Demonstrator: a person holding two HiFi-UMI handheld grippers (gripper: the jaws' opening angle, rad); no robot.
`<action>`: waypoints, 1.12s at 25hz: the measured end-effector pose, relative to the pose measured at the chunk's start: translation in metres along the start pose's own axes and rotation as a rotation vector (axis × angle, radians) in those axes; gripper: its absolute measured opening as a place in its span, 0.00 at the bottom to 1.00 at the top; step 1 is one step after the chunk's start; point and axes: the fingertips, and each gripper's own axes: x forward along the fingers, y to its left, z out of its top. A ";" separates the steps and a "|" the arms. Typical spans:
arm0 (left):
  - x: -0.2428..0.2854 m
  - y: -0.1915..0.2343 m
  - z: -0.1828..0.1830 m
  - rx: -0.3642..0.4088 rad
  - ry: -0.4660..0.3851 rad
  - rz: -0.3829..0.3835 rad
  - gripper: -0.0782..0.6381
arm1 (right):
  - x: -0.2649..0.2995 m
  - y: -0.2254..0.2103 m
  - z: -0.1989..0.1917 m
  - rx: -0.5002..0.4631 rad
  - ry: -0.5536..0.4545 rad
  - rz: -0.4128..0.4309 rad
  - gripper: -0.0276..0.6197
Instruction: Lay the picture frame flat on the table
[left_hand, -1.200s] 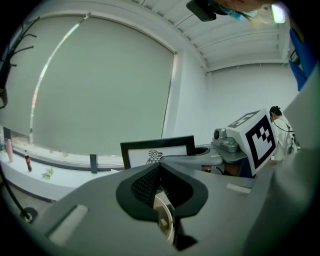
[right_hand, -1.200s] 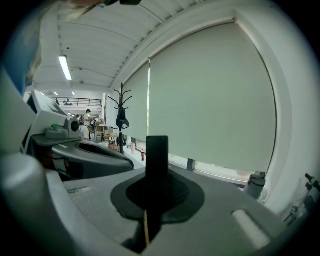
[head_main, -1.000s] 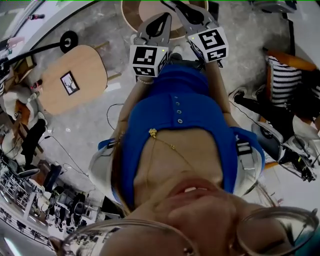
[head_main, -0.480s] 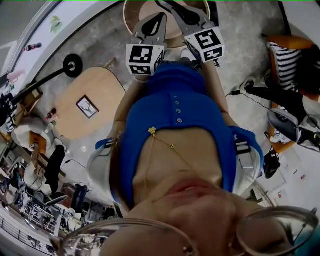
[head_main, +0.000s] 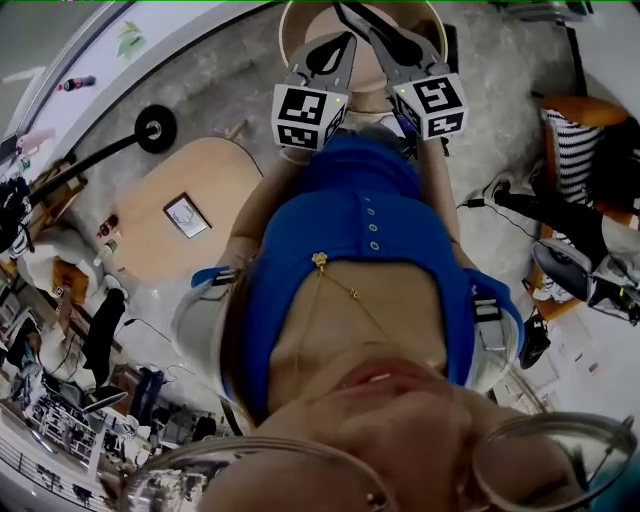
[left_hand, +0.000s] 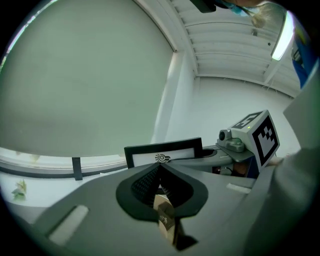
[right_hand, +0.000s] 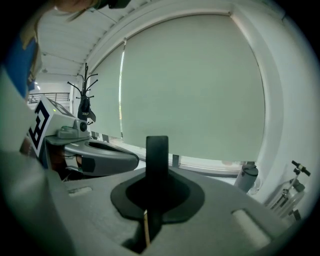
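The frame sits near the middle of the pale wooden bench, off to our left and well apart from both tongs. Its white face, edged in black, is turned up toward the head camera, so we judge it to be lying flat or close to it. From this height we cannot rule out a slight lean.

The left tongs are pressed together, and we see nothing pinched between the pads. A dark-edged white panel shows just past their tips. We cannot tell what it is.

The right tongs are likewise closed tight and empty, their tips reading as one black bar against a shaded window.

Both tools are held up side by side in front of our chest, angled away from the bench toward the wall and ceiling. A second, round table lies beyond them in the head view.

That carry looks like a rest position. Neither tool is aimed at the frame, and closed jaws suit nothing but waiting or walking. By our reading the laying-down is either finished or not under way at this moment. If the frame does need another touch, we would first have to turn left, lower a tool over the bench and open its jaws.
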 end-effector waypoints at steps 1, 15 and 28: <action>-0.002 0.004 -0.002 -0.008 0.001 -0.003 0.11 | 0.004 0.003 -0.001 -0.002 0.009 0.001 0.06; 0.061 -0.018 -0.035 -0.055 0.030 0.165 0.11 | 0.002 -0.043 -0.037 -0.083 0.064 0.184 0.06; 0.107 -0.047 -0.065 -0.072 0.019 0.386 0.11 | -0.006 -0.084 -0.081 -0.190 0.122 0.402 0.06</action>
